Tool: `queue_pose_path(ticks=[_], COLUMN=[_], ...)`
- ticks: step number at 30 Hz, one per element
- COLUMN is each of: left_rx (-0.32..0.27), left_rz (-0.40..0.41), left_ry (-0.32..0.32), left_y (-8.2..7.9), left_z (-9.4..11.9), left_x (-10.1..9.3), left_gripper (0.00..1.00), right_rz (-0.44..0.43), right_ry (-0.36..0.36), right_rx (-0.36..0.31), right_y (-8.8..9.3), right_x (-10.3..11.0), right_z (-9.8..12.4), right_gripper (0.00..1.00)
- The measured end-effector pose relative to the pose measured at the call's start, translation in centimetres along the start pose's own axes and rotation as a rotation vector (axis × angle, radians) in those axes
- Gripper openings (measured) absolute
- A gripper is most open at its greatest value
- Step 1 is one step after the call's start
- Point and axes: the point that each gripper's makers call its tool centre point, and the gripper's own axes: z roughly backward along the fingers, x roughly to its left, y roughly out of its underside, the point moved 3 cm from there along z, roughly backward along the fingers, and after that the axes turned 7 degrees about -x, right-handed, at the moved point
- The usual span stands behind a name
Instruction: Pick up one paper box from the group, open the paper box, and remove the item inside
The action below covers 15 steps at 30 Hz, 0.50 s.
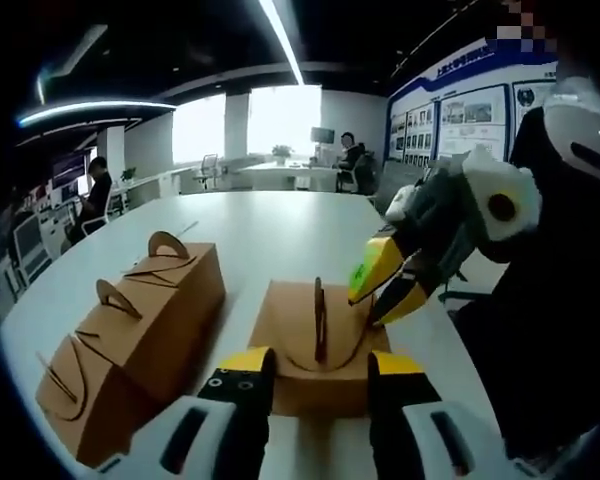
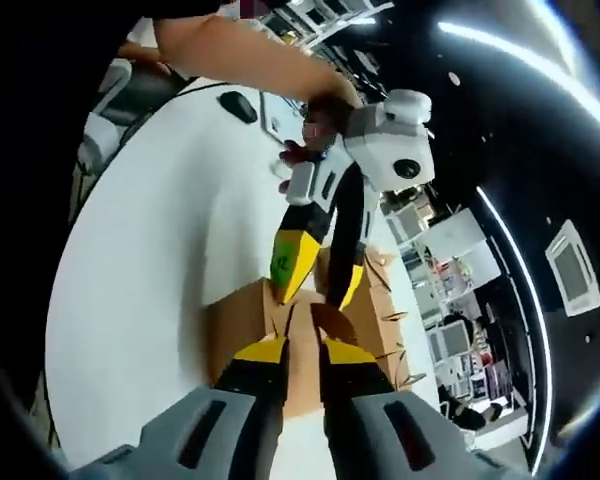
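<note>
A brown paper box (image 1: 285,385) lies on the white table (image 1: 280,230) right in front of me. My left gripper (image 1: 320,362) has its yellow jaws pressed on the two sides of the box's near end, shut on it. From the right, my right gripper (image 1: 366,310) reaches the box's top. In the right gripper view, my right gripper (image 2: 302,350) is shut on the box's upright handle flap (image 2: 302,335). Beyond it, the left gripper (image 2: 310,300) straddles the box (image 2: 235,325).
Two more paper boxes (image 1: 170,300) (image 1: 80,390) stand in a row at the left, close to the held one. A person's bare arm (image 2: 240,55) holds the left gripper. People sit at far desks (image 1: 95,190). A dark object (image 2: 238,105) lies on the table.
</note>
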Motion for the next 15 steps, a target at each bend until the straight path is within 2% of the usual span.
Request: queue_pose_path(ticks=[8,11,15], left_rx=[0.004,0.005,0.003], left_rz=[-0.001,-0.002,-0.002], left_ry=[-0.009,-0.009,-0.008], left_y=[-0.02,-0.02,-0.03], left_z=[-0.02,-0.02,-0.04], left_x=[-0.07,-0.10,-0.14], left_gripper=[0.39,0.39,0.39], right_rz=[-0.089,-0.073,0.012], right_ry=[-0.160,-0.181,-0.174], right_rx=[0.050,0.067,0.093], right_y=[0.45,0.34,0.00], right_x=[-0.25,-0.62,-0.32], right_z=[0.04,-0.21,-0.60], right_gripper=[0.13,0.16,0.16])
